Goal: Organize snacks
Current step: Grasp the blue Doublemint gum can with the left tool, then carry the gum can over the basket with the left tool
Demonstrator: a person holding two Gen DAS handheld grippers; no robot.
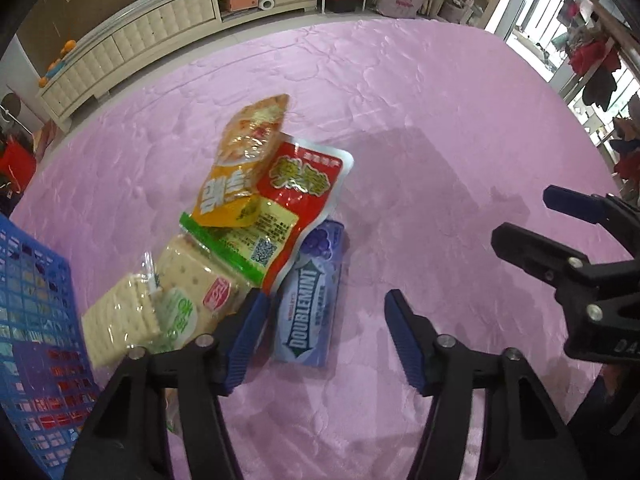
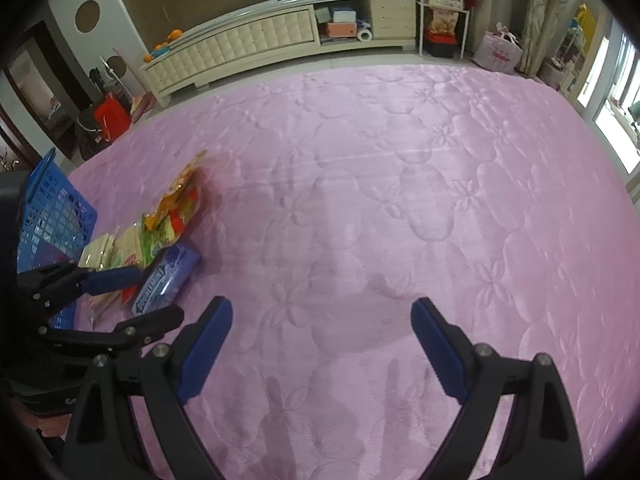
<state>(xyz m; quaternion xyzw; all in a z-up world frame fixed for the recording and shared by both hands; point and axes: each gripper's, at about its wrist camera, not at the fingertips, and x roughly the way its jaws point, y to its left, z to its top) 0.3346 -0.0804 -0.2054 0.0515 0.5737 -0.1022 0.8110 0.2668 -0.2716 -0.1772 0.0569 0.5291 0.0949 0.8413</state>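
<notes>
Left tool (image 1: 326, 330) half-open, empty, straddling Doublemint pack (image 1: 310, 312) beside blue basket (image 1: 36, 320) — next: lower, pinch. Right tool (image 2: 322, 344) wide, empty.

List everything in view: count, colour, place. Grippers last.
Doublemint gum pack: 1, purple-blue, flat on the cover, between the left gripper's fingers, not clamped.
Red snack pouch: 1, red with silver edge, in the pile, overlapping the gum pack's far end.
Orange cracker pack: 1, orange-yellow, top of the pile.
Cream cracker pack: 1, clear wrap with green print, beside the basket.
Basket: 1, blue plastic mesh, left of the pile.
Quilted cover: 1, pink, under everything.
Low cabinet: 1, cream, along the far wall.
Left gripper: black with blue pads, straddling the gum pack.
Right gripper: black with blue pads, open over bare cover.
</notes>
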